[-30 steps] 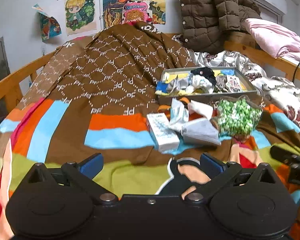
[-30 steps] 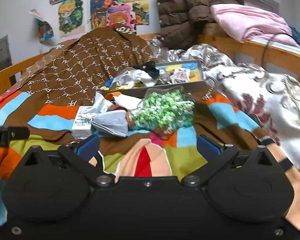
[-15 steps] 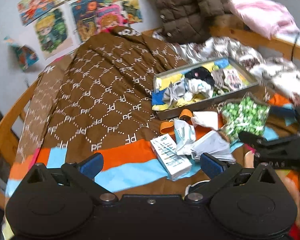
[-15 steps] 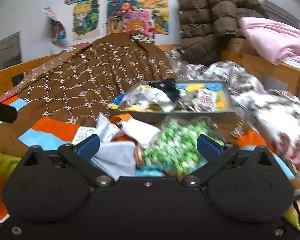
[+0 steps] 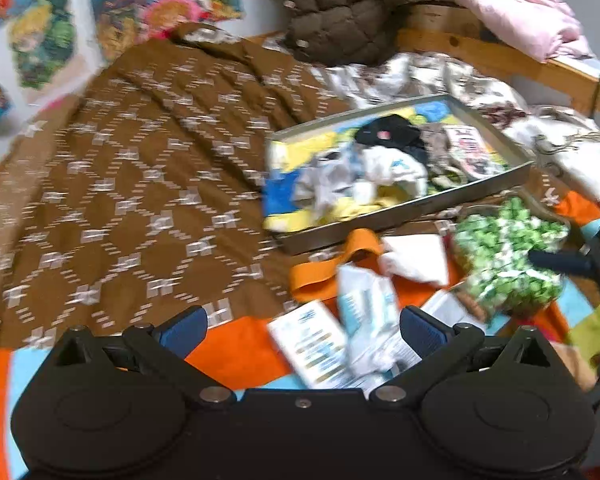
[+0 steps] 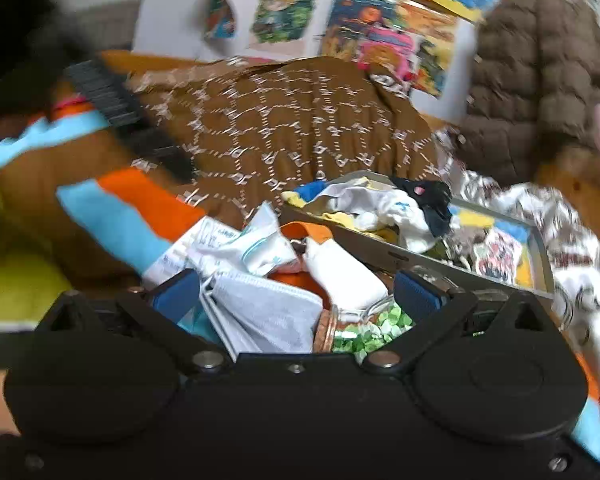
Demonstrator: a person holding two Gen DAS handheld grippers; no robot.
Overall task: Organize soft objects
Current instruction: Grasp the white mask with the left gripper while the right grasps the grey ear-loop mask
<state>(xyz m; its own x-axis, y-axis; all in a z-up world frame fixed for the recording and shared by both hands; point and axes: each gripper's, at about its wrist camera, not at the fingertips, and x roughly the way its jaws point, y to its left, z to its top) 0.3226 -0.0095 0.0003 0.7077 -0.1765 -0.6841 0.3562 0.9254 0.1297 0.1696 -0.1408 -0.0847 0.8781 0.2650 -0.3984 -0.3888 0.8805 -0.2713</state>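
A grey metal tray on the bed holds socks and small cloths; it also shows in the right wrist view. In front of it lie a white box, a white packet, white cloth, an orange strap and a jar of green candies. My left gripper is open above the box and packet. My right gripper is open just over a grey folded cloth and the jar. The right gripper's finger also shows in the left wrist view, by the jar.
A brown patterned blanket covers the far bed; a colourful quilt lies near. A brown puffer jacket and pink bedding hang at the wooden rail. Posters are on the wall. The left gripper shows in the right wrist view, at left.
Both grippers have moved forward and down toward the pile in front of the tray. The right one has closed in over the grey cloth and jar. Both stay open.
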